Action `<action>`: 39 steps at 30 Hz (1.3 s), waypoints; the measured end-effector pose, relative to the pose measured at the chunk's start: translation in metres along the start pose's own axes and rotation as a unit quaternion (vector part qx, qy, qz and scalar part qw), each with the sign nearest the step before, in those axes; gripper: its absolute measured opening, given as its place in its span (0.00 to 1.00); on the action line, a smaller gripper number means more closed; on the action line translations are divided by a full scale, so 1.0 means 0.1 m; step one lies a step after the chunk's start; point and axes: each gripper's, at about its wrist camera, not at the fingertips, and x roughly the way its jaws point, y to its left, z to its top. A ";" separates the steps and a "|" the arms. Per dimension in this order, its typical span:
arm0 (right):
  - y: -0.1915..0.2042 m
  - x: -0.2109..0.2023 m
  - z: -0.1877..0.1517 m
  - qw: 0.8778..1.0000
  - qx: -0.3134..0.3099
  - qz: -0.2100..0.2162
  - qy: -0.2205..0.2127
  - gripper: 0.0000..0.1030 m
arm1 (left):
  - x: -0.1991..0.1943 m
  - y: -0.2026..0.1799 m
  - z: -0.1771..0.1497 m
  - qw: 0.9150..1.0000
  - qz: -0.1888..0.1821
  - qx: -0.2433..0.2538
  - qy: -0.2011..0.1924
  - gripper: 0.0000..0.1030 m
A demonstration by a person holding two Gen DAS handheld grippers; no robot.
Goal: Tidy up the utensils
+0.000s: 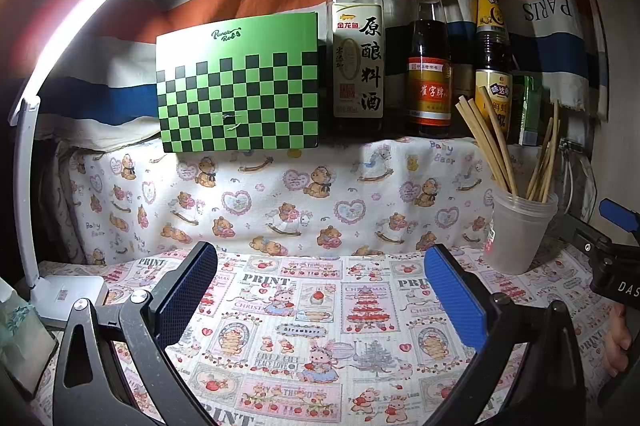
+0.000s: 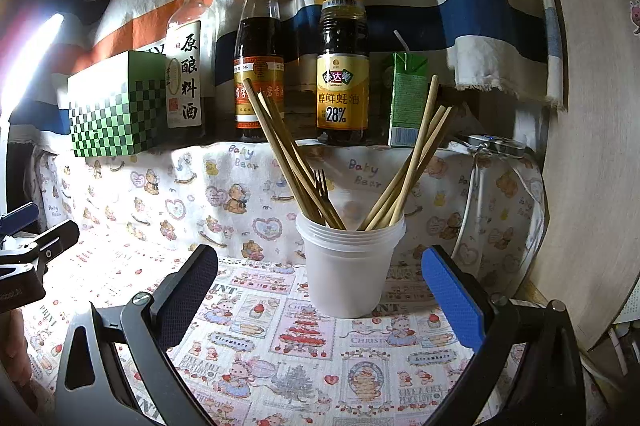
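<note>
I held the left tool (image 1: 320, 296) released, its blue pads wide apart over bare printed cloth (image 1: 304, 330) on the worktop, grasping nothing. The right tool (image 2: 320, 296) was likewise released, its pads spread to either side of the translucent cup (image 2: 348, 266) without touching it.

The cup stood upright on the cloth just ahead of the right tool; its rim showed several nested lips, so it was possibly a stack of cups. Inside it the wooden chopsticks (image 2: 292, 162) leaned in two fans, one group to the left and one to the right. A dark fork (image 2: 321, 182) stood between them, tines up.

On the raised ledge behind, draped in bear-print fabric (image 1: 280, 194), I saw a green checkered box (image 1: 240, 86), a clear cooking-wine bottle (image 1: 358, 50), a dark bottle with an orange cap (image 1: 428, 66), an oyster-sauce bottle (image 2: 343, 66) and a green carton (image 2: 407, 98), all upright in a row. A lit lamp bar (image 1: 92, 6) arched at the left
</note>
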 end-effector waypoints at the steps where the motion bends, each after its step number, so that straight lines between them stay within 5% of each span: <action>1: 0.00 0.01 0.00 1.000 -0.001 0.001 0.000 1.00 | 0.00 0.00 0.00 1.000 0.000 0.000 0.000 1.00; 39: 0.00 0.00 0.00 1.000 -0.001 0.001 0.000 1.00 | 0.00 0.03 0.00 1.000 0.008 -0.002 0.000 1.00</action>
